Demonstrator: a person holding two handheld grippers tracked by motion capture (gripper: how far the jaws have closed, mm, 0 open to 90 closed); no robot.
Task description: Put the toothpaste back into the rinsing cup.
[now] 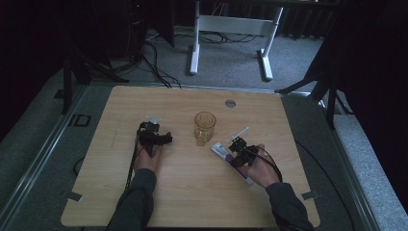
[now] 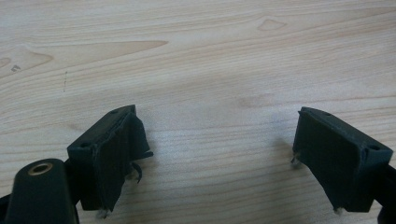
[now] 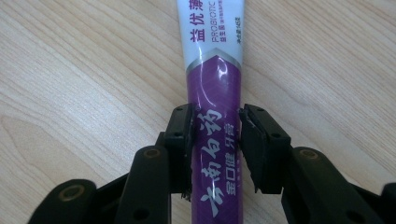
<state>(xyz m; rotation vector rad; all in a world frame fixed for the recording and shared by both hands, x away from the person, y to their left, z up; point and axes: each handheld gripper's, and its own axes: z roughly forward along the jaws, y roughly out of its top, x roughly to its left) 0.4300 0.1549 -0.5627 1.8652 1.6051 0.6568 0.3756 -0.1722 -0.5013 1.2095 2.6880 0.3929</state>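
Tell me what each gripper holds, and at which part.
The right gripper clamps the toothpaste tube across its purple section, still lying on the table. The left gripper is open and holds nothing.

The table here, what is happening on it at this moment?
A person works at a wooden table with a handheld gripper in each hand. The right gripper has its jaws closed on the sides of a purple and white toothpaste tube that lies flat on the table. The left gripper is open above bare wood and holds nothing. A clear amber glass stands between the two grippers, and a toothbrush lies close behind the right gripper.
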